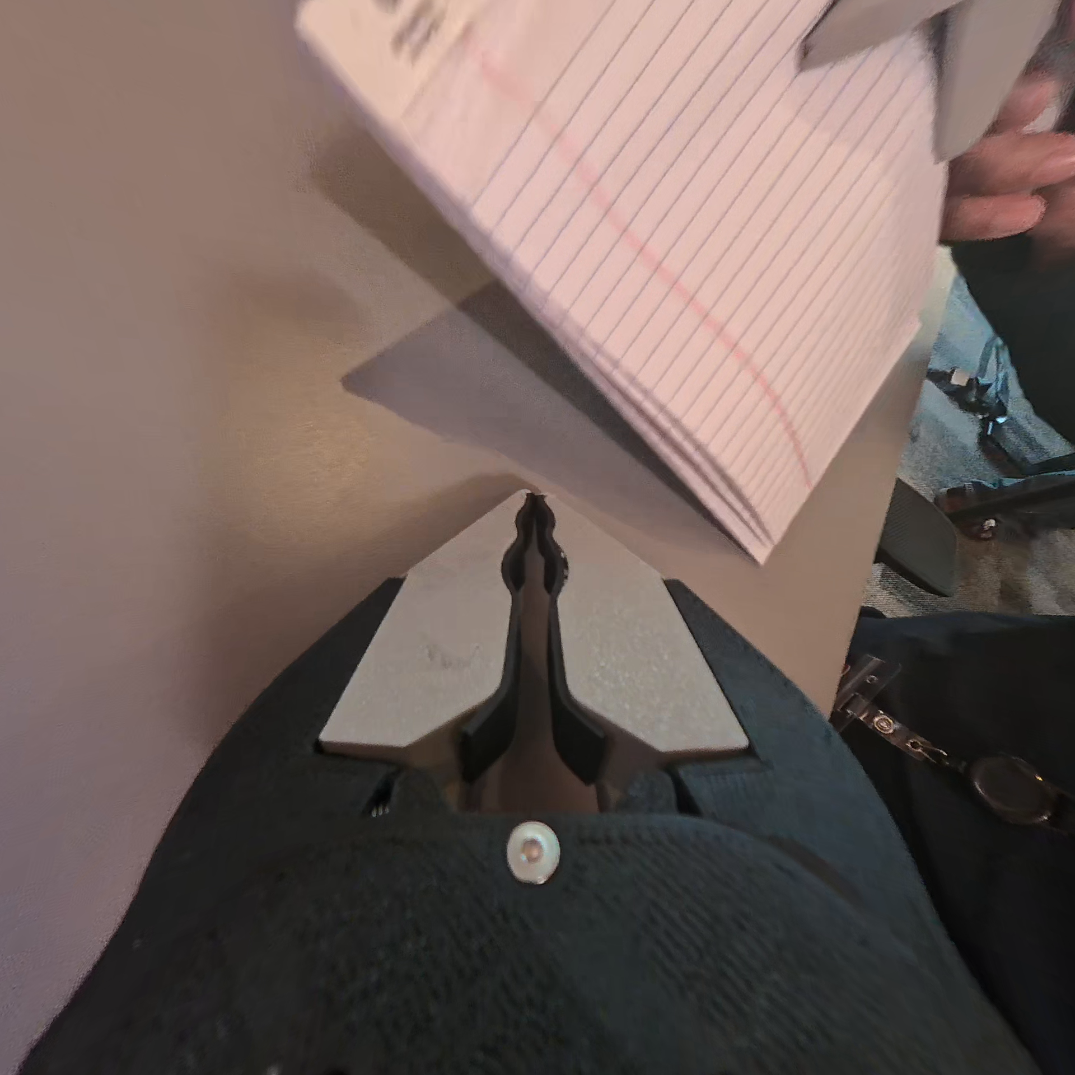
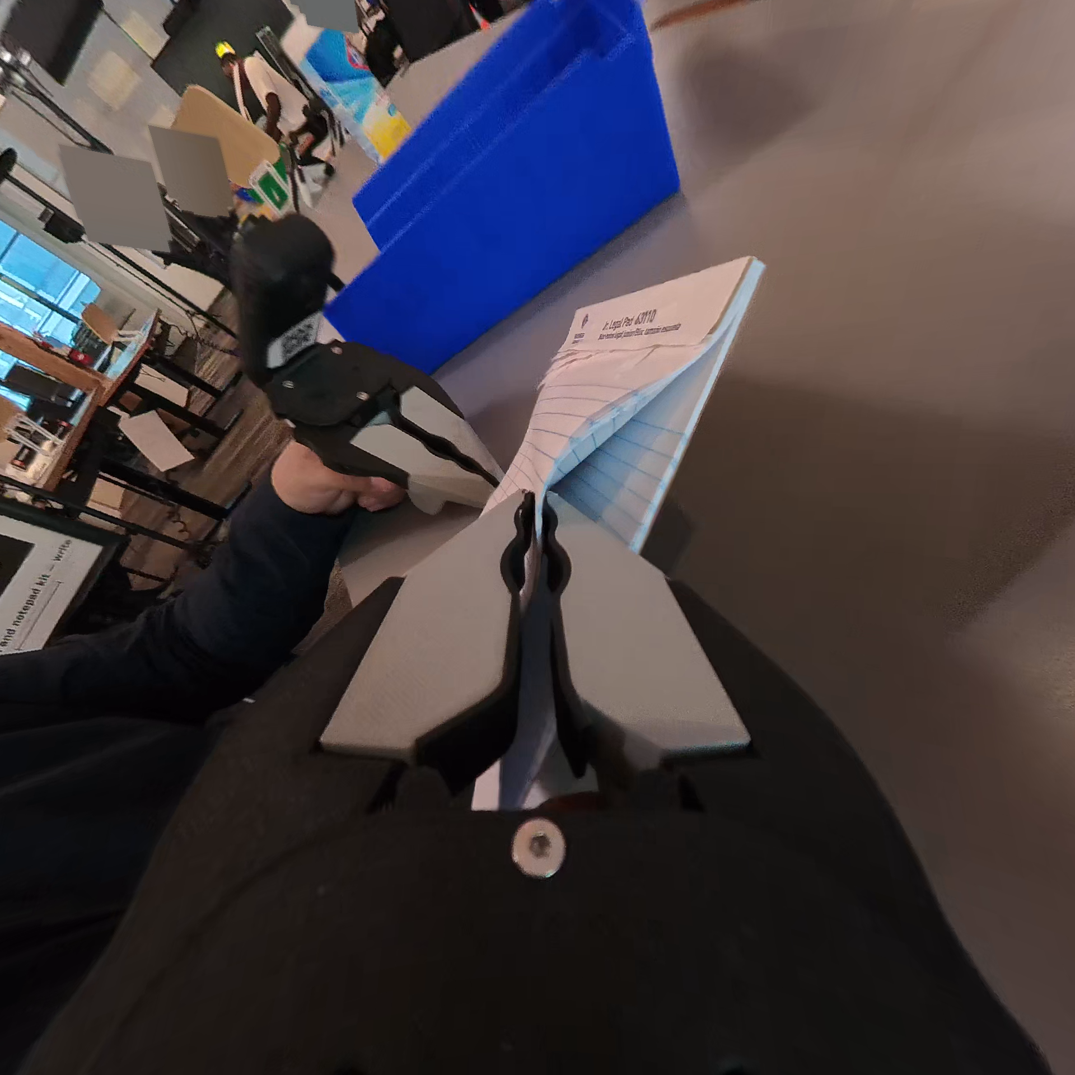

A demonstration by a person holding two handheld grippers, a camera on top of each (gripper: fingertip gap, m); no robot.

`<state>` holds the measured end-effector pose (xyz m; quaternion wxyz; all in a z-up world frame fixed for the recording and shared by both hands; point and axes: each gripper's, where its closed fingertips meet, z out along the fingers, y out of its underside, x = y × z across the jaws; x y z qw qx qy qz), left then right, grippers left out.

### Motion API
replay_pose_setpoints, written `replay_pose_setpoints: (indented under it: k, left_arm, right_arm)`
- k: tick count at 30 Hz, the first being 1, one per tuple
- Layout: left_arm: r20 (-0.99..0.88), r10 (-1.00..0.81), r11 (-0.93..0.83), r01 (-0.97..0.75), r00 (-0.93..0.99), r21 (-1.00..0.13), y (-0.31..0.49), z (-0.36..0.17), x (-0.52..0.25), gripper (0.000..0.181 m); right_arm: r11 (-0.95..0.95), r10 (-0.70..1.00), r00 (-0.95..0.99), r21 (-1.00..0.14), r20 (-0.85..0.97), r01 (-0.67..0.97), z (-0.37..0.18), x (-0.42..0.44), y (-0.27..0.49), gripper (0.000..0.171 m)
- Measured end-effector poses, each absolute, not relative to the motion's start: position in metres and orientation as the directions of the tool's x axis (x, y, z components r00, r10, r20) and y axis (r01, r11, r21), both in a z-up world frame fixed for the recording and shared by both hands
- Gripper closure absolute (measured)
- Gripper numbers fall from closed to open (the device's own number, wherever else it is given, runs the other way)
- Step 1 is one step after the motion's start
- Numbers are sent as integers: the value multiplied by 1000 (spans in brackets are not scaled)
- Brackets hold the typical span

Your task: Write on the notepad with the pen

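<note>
A white lined notepad (image 1: 669, 232) with a red margin line lies on the beige table (image 1: 145, 349). My right gripper (image 2: 538, 506) is shut on its top sheets (image 2: 582, 419) and holds them lifted off the pad (image 2: 657, 419). Its grey fingers (image 1: 855, 35) show at the top right of the left wrist view. My left gripper (image 1: 535, 499) is shut, with its tips against the edge of the pad's grey underside (image 1: 465, 378). I cannot tell if it pinches it. It also shows in the right wrist view (image 2: 494, 480). No pen is in view.
A blue bin (image 2: 523, 192) stands on the table just beyond the pad. A person's hand (image 1: 1018, 192) holds the right gripper. The table edge runs down the right of the left wrist view, with an office chair (image 1: 919, 541) below it. Desks and people are far off. Some 12 cm of space lies between my two pairs of fingers.
</note>
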<state>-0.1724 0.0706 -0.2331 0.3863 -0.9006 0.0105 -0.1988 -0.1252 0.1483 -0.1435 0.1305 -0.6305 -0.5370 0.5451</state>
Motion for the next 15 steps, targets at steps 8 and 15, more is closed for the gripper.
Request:
replay_pose_setpoints:
  k: [8,15]
  left_arm:
    - [355,-171,-701,140,919,-700,70,-233,-173,181]
    - [349,-171,-700,135,921,-701,71,-233,-173,181]
  right_arm:
    - [-288,912,-206,-911,-355,294,-18,-79,190,171]
    - [-189,981,-6,-964,-194,187,59,-21,294,171]
